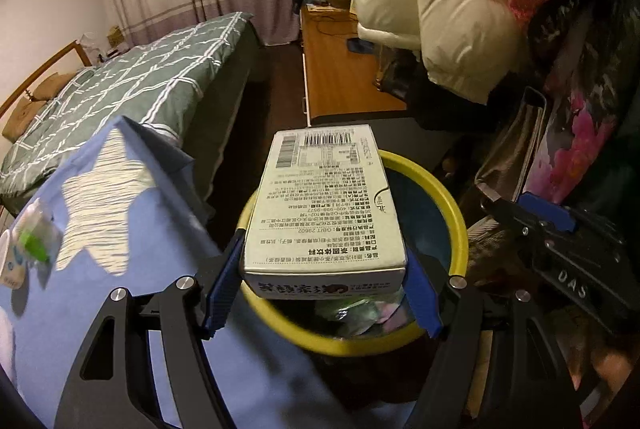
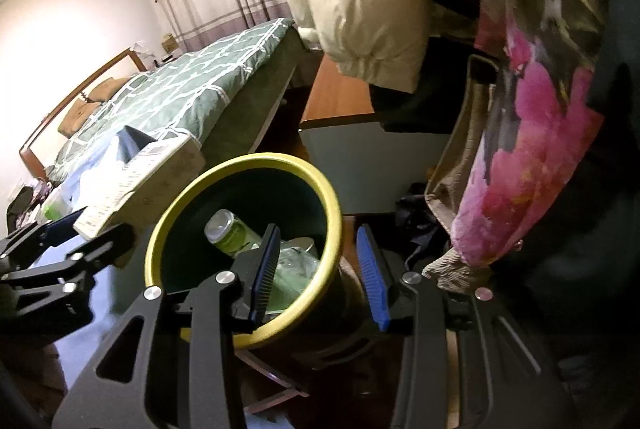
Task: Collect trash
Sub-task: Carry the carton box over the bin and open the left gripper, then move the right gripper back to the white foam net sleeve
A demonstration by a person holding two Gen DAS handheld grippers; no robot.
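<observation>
Bedroom clutter surrounds the yellow-rimmed dark trash bin (image 1: 456,213). Left tongs (image 1: 324,281) clamp the pale printed cardboard box (image 1: 324,205) above it (centre it, then release); right tongs (image 2: 316,269) gape, straddling the rim.

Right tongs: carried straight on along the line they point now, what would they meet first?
Most likely the yellow rim of the trash bin. The right tongs straddle that rim, one finger over the opening, the other outside. Depth is unclear, so they might slip past on both sides.
</observation>
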